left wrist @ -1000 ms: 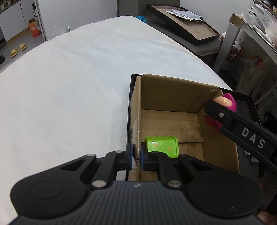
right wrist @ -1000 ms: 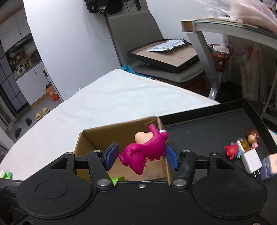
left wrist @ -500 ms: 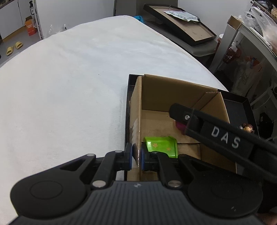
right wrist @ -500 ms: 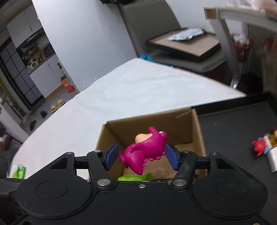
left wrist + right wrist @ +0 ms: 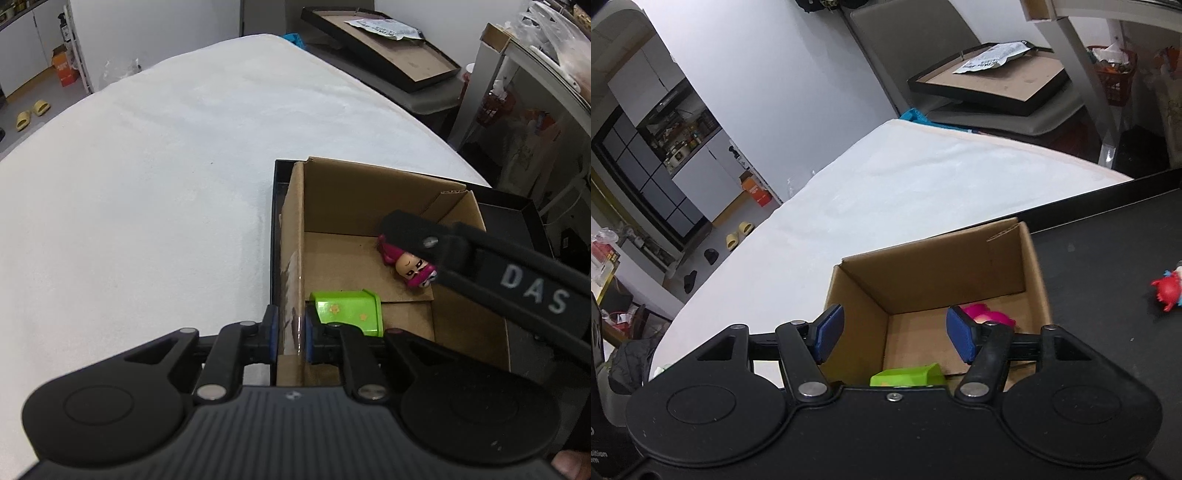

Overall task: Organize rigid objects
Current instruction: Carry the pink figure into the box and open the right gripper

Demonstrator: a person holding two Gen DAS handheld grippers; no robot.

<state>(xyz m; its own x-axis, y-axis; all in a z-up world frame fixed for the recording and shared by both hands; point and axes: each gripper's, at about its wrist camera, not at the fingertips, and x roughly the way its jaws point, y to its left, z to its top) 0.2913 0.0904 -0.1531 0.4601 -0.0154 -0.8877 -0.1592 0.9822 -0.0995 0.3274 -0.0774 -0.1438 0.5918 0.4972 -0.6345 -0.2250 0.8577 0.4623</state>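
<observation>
While the right gripper (image 5: 892, 338) gapes wide and empty, the pink toy (image 5: 408, 264) lies in the box (image 5: 369, 201), at its two o'clock; left gripper (image 5: 290, 334) pinches the box wall.

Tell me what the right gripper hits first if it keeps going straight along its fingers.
Probably the far inner wall of the cardboard box. The right gripper stands open over the box, pointing across it above the pink figure; depth is uncertain.
</observation>
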